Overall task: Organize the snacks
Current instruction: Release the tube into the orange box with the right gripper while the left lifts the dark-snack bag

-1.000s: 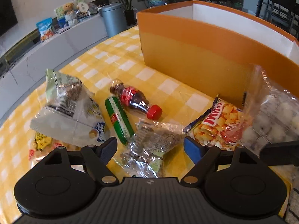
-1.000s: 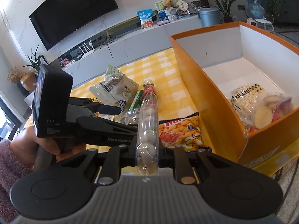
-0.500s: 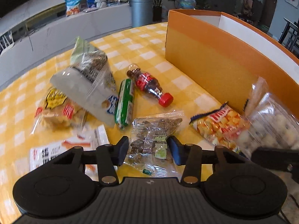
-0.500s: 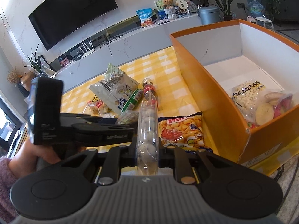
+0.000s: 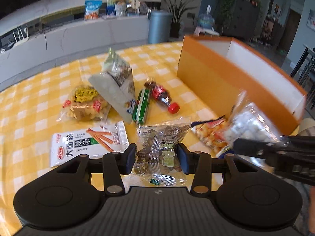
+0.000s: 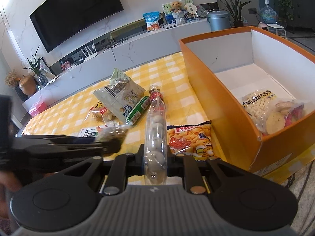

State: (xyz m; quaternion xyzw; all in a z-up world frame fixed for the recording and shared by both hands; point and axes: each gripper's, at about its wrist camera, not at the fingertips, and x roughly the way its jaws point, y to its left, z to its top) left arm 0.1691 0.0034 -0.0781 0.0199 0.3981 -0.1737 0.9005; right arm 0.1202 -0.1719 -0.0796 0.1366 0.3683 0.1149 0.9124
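My left gripper (image 5: 156, 158) is shut on a clear packet of brown nuts (image 5: 160, 147), held above the yellow checked table (image 5: 29, 118). My right gripper (image 6: 155, 158) is shut on a clear bag of white balls (image 6: 155, 129), held edge-on above the table, left of the orange box (image 6: 220, 106). That bag also shows at the right of the left wrist view (image 5: 246, 125). The box holds a Mileni bag (image 6: 258, 104) and a round-biscuit pack (image 6: 283, 114). On the table lie an orange snack bag (image 6: 192, 139), a cola bottle (image 5: 162, 97) and a green roll (image 5: 141, 106).
Also on the table are a grey-green bag (image 5: 116, 82), a yellow puff pack (image 5: 86, 104) and a white stick-snack bag (image 5: 86, 142). A low cabinet (image 6: 137, 45) with a TV (image 6: 76, 11) stands behind. A grey bin (image 5: 159, 27) stands by it.
My left gripper has closed on the nut packet and lifted it, swinging its view leftward. My right gripper keeps the bag of white balls and has barely moved.
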